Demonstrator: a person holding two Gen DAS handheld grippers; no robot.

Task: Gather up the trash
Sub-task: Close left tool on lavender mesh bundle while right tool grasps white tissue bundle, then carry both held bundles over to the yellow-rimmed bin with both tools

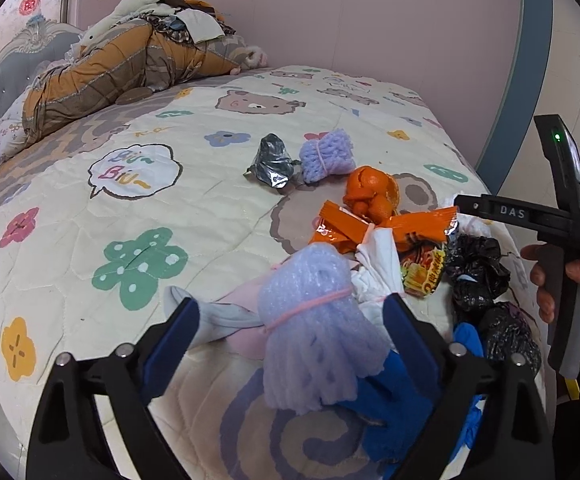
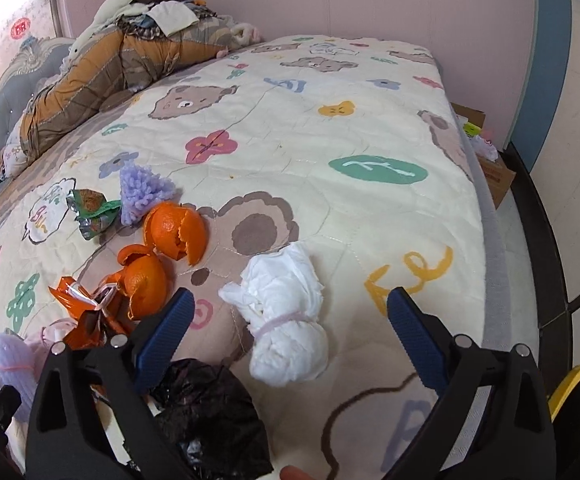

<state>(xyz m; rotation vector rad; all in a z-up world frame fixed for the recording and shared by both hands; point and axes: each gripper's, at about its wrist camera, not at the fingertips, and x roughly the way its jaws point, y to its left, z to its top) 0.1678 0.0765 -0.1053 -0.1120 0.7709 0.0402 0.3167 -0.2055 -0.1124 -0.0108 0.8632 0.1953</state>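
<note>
Left tool point(image 1: 290, 316) gapes around a lilac foam bundle point(image 1: 310, 328); right tool point(image 2: 288, 314) gapes around a white tissue wad point(image 2: 282, 320), orange peel point(image 2: 174, 232) at ten o'clock.

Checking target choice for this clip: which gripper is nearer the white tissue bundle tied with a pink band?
Right. The right gripper straddles the white tissue bundle, jaws open around it. The left gripper sits over a lilac foam bundle, off to the side.

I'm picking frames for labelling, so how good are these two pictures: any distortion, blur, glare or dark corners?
Left wrist view: strong fisheye bending, black corners, even soft light, no glare; the lavender foam bundle between the left hand-held gripper fingers stays sharp. Right wrist view: same curved bed quilt and dark corners; the white tissue bundle is crisp, slightly bright.
</note>
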